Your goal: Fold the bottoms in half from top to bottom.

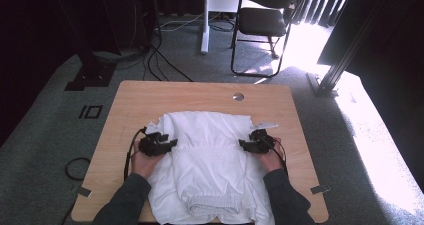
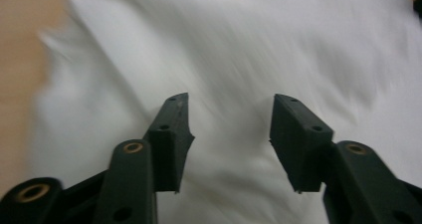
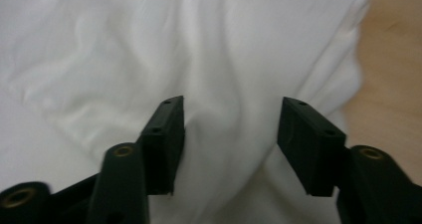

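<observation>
In the lower middle of the high view, a folded white garment [image 1: 210, 162] is lying on the wooden surface [image 1: 135, 97], its ribbed waistband nearest the person. At the garment's left edge, the left hand-held gripper [image 1: 167, 144] is resting with its jaws standing apart; in the left gripper view the white cloth [image 2: 224, 50] is lying beneath the gap, not pinched. At the right edge, the right hand-held gripper [image 1: 245, 144] is likewise sitting with its jaws spread, nothing clamped between them. Farther back, at the top of the frame, a black chair [image 1: 262, 20] is standing on the floor.
</observation>
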A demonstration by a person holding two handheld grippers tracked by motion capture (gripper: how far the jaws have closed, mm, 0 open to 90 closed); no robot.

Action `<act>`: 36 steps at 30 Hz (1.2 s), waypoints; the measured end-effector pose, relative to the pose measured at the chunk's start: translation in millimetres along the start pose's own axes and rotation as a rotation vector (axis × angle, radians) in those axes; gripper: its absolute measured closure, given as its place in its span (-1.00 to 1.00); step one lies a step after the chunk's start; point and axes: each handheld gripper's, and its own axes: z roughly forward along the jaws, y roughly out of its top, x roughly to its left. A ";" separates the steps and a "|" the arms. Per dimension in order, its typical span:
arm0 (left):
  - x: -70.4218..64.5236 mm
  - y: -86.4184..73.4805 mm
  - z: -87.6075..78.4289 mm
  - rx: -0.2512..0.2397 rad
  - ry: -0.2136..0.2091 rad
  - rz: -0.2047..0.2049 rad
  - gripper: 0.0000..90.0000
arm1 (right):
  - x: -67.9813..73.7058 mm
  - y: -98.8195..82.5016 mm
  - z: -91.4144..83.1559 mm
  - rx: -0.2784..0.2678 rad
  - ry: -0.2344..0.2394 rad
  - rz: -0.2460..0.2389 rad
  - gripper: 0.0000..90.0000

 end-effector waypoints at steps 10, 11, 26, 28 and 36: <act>64.9 48.1 44.8 0.060 0.068 -0.198 -0.34 | -54.6 56.0 26.6 -0.082 -0.027 0.247 -0.41; 67.4 45.4 51.6 0.080 0.060 -0.214 -0.34 | -55.9 56.1 32.9 -0.067 -0.033 0.253 -0.41; 75.2 29.3 63.0 0.155 0.004 -0.224 0.49 | -38.2 43.1 61.4 0.031 -0.097 0.201 0.23; 74.5 30.3 60.7 0.154 0.040 -0.195 0.38 | -38.7 43.0 61.3 0.031 -0.092 0.200 0.23; 84.1 30.6 58.2 0.163 0.157 -0.193 -0.35 | -39.1 44.1 61.9 0.041 -0.088 0.180 0.16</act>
